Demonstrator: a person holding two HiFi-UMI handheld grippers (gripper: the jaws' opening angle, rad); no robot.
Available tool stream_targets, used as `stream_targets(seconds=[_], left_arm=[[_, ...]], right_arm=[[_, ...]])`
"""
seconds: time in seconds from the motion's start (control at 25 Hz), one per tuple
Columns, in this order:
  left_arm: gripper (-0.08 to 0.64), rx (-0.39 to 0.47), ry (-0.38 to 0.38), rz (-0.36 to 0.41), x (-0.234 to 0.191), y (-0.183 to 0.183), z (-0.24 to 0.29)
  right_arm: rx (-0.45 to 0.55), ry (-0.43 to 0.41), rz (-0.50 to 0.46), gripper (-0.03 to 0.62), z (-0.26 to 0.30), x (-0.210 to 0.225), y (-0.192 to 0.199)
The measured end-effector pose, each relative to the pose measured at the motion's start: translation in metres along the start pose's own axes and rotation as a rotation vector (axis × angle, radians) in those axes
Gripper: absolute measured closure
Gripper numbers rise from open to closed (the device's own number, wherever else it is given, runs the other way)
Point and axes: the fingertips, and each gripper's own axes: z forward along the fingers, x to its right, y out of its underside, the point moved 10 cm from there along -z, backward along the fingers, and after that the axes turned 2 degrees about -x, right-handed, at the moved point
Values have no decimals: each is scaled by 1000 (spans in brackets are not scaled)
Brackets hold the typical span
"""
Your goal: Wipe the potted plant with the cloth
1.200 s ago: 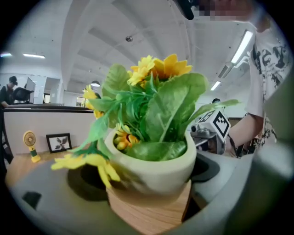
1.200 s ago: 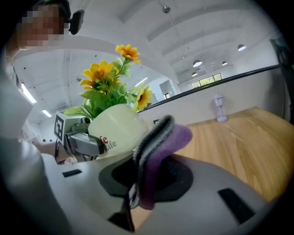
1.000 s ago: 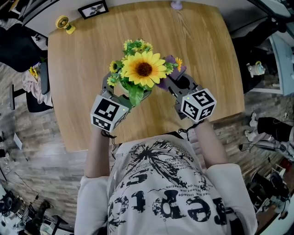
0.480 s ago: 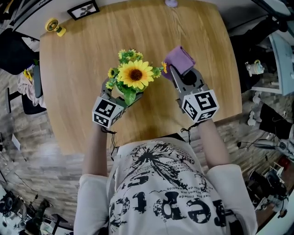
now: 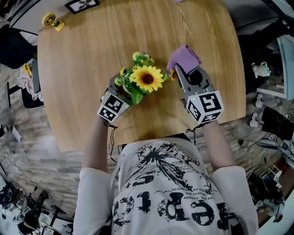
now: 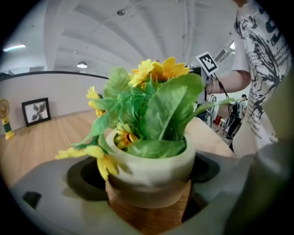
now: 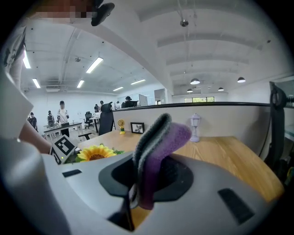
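Observation:
The potted plant (image 5: 144, 79), a big sunflower with small yellow blooms and green leaves in a pale pot (image 6: 151, 167), stands low over the wooden table (image 5: 87, 55). My left gripper (image 5: 123, 87) is shut on the pot, one jaw on each side; the left gripper view has the pot filling the gap (image 6: 149, 183). My right gripper (image 5: 178, 69) is shut on a folded purple cloth (image 5: 184, 57), which sticks up from the jaws (image 7: 156, 151). The cloth hangs just right of the flowers, apart from them.
A small framed picture (image 5: 81, 4) and a yellow toy fan (image 5: 51, 20) sit at the table's far left corner. A little white lamp (image 7: 196, 126) stands at the far edge. A chair (image 5: 33, 80) is off the table's left side; the person's body is at the near edge.
The left gripper has sunk toward the table with the plant in it. The right gripper has drawn the cloth away from the flowers to the right.

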Motion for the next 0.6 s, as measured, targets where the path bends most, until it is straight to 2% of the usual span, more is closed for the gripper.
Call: stream_targets(seconds=[0.32, 0.4, 0.48, 0.6], left_arm=[[38, 28, -7, 30, 2, 8, 5], [35, 45, -14, 15, -1, 7, 6], [-31, 51, -34, -5, -4, 7, 6], [-31, 27, -64, -5, -5, 8, -2]], right_arm=[[-23, -15, -2, 515, 7, -2, -2], [-27, -15, -5, 515, 10, -3, -5], [-43, -11, -1, 515, 13, -4, -8], [-49, 3, 11, 515, 12, -8, -14]])
